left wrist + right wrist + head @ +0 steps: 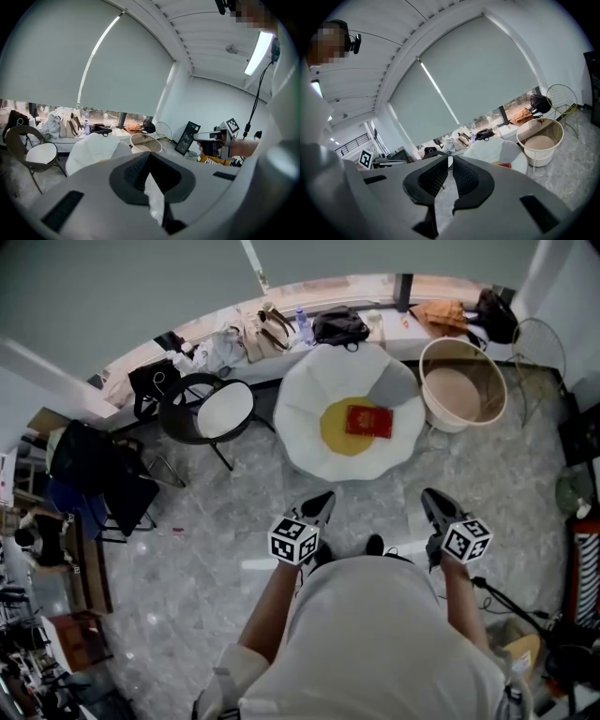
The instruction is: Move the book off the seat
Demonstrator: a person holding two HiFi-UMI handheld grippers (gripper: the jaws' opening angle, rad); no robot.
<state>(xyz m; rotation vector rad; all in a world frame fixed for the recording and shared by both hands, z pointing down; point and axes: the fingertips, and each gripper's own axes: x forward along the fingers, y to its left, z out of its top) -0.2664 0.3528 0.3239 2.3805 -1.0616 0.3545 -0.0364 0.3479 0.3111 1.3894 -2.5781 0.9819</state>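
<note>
A red book (368, 421) lies on the yellow cushion (339, 432) of a white, petal-shaped seat (309, 399) straight ahead on the floor. My left gripper (322, 506) and right gripper (433, 504) are held close to the person's body, well short of the seat. Both are shut with nothing between the jaws. In the left gripper view the closed left gripper (149, 161) points over the seat (93, 147), and the right gripper (211, 137) shows off to the side. From the right gripper (450, 164), a red sliver of the book (502, 164) shows on the seat (494, 150).
A beige round basket (461, 382) stands right of the seat. A dark chair with a white round pad (214, 412) stands to its left. Bags line the window ledge (281, 329). A dark chair with clothes (103, 474) stands at the far left, and cables lie at the right.
</note>
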